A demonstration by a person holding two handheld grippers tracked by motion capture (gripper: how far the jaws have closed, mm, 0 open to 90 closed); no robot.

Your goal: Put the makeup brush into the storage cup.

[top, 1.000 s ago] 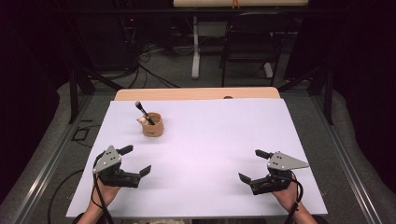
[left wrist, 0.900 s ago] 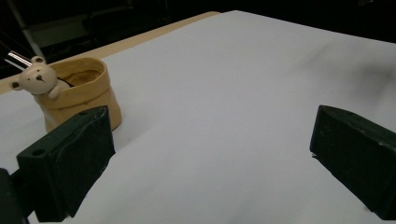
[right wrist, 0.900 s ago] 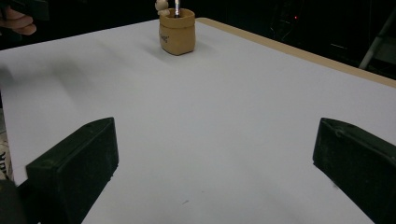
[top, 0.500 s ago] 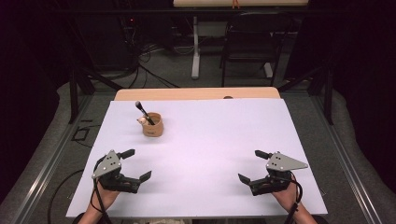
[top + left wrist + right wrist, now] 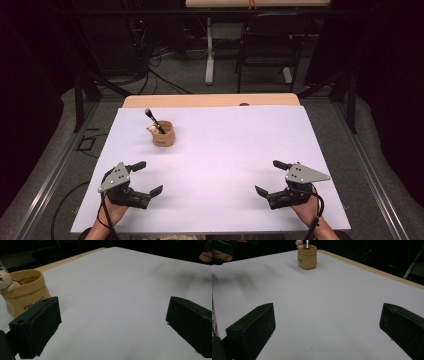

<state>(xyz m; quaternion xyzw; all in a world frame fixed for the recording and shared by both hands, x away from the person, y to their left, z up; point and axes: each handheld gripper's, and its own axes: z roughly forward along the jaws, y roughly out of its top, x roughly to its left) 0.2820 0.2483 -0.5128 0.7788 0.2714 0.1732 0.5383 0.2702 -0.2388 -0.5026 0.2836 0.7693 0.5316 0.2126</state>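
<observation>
Tan fabric pouch (image 5: 163, 134) sits upper left; our open, empty left gripper (image 5: 143, 179) lies nearer than the equally open right gripper (image 5: 271, 177).

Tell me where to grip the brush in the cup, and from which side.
Grip the brush on its bare handle just above the cup rim, coming from above. It leans toward the far left, head up, so the handle is exposed; the left gripper is nearer.

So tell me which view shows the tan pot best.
The high view: the whole tan pot stands clear on the white table, a dark brush leaning out of it. The left gripper view shows it closer but partly behind a jaw; the right gripper view shows it far off, its top cropped.
</observation>
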